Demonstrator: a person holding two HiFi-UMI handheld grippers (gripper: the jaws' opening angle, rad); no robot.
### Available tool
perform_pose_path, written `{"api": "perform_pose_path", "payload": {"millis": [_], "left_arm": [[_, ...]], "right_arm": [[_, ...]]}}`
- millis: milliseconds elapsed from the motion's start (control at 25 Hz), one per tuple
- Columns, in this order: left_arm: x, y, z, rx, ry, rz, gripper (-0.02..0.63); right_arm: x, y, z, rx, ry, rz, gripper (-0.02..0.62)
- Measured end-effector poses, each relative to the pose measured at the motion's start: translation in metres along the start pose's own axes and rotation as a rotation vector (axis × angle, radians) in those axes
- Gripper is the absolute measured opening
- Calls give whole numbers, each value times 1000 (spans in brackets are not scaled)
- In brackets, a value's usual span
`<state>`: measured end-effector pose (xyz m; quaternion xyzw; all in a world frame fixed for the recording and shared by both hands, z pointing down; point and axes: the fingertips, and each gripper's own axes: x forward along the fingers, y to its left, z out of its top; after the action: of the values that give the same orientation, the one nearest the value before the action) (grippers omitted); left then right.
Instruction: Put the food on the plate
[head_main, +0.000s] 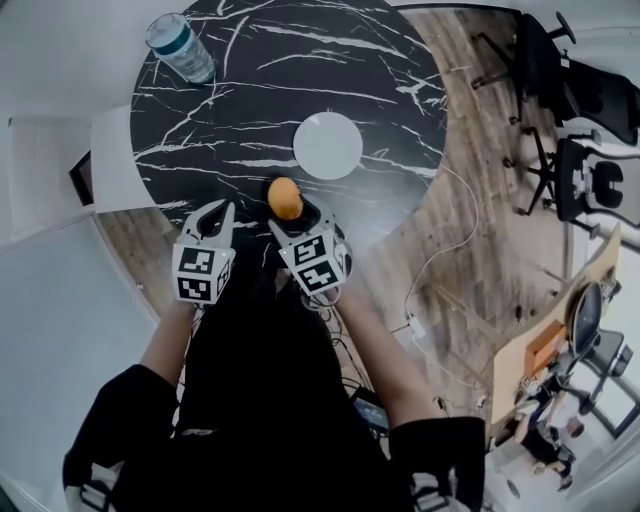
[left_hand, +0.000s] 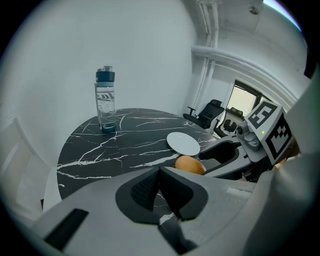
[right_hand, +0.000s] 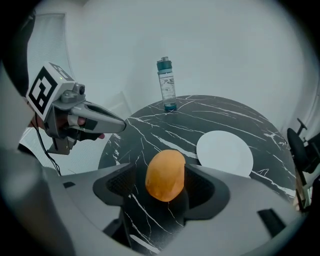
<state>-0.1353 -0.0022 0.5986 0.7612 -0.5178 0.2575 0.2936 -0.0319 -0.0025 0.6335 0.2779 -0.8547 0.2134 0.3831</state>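
Orange food (right_hand: 165, 175) between wide jaws of right gripper (right_hand: 162, 186), left gripper (left_hand: 160, 172) closed, plate (right_hand: 225, 152) nearby

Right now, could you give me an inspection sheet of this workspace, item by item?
Surface: round black marbled table on a wood floor.
Job's things: orange food on the table, near the empty white plate, not on it.
Clutter: water bottle at the far edge.
Claws: left claw shut, empty; right claw open around the food, apparently not clamping.
Cables: white cable on the floor right of the table.
Surroundings: black office chairs, a desk.
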Motion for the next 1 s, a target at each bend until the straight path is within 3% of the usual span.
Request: {"api": "perform_pose_path", "payload": {"millis": [200, 720, 1000], "left_arm": [[10, 10, 2, 16, 11, -22, 0], [25, 32, 9, 44, 45, -67, 0], [32, 22, 35, 92, 33, -116, 0]], "right_arm": [[17, -7, -6, 26, 42, -29, 309], [41, -11, -19, 42, 161, -42, 314], [27, -17, 0, 74, 101, -68, 314]]}}
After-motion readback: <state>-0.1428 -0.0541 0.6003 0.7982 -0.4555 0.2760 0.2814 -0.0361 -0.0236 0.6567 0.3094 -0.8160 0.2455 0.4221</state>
